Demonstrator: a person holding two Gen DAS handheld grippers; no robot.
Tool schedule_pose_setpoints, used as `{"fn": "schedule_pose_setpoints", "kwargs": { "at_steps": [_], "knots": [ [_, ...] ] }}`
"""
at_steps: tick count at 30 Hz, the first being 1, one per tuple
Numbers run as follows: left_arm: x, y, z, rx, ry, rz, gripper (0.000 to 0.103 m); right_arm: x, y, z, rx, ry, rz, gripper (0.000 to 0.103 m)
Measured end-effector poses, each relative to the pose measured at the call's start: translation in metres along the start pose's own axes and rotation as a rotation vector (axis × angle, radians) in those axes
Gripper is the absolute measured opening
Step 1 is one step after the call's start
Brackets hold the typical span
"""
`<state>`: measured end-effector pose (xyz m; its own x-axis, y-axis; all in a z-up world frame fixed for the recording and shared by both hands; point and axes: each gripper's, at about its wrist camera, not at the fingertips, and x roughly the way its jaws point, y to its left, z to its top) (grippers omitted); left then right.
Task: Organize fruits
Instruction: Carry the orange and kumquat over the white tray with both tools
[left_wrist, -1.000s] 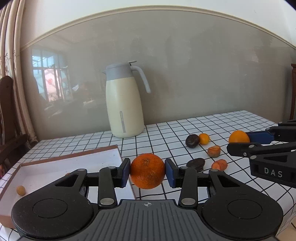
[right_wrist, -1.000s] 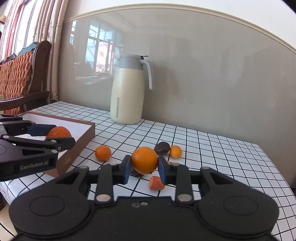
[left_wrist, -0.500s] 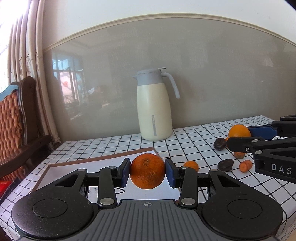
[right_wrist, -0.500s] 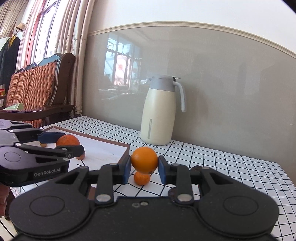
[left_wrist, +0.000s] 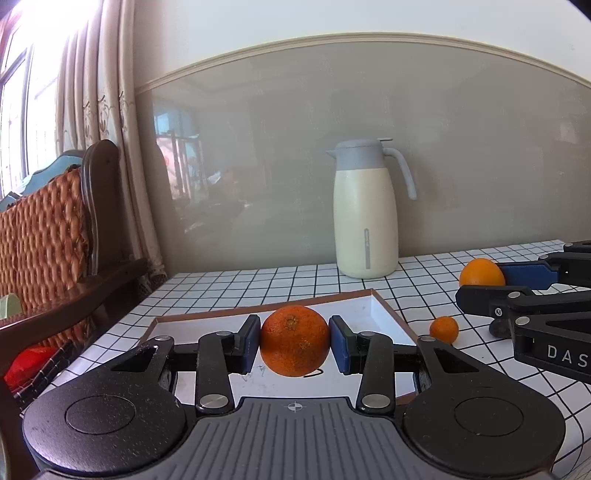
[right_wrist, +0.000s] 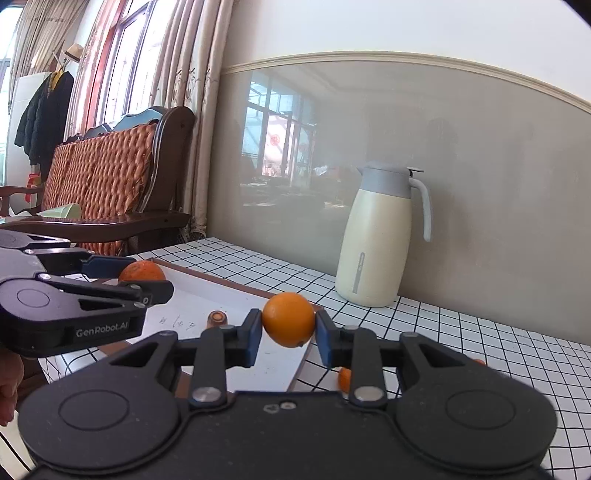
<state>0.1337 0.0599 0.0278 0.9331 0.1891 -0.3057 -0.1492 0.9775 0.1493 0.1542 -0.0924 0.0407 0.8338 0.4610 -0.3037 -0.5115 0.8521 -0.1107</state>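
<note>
Over the checkered table (left_wrist: 258, 284), each gripper (left_wrist: 294, 339) (right_wrist: 288, 334) clamps an orange (left_wrist: 294, 341) (right_wrist: 289, 319).

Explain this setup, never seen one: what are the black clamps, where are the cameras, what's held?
No robot here. A person carries one hand-held gripper per hand, each with a fisheye camera looking along its fingers.

Left view: the left hand-held gripper pinches a dark orange above the white tray.

Right view: the right hand-held gripper pinches a lighter orange near the tray's corner.

On the checked table: a cream jug and a small orange. A small brownish piece lies in the tray.
</note>
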Motion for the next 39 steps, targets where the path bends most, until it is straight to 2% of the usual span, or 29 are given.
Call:
{"fn": "schedule_pose_setpoints", "kwargs": {
  "at_steps": [22,39],
  "knots": [
    [0.011,0.07,-0.006,-0.063,0.001,0.147,0.041,0.035,0.04,0.022,-0.001,-0.015,0.091,0.022],
    [0.042,0.094,-0.005,-0.114,0.013,0.17,0.041,0.073,0.045,0.031,0.008,0.016,0.063,0.022]
  ]
}}
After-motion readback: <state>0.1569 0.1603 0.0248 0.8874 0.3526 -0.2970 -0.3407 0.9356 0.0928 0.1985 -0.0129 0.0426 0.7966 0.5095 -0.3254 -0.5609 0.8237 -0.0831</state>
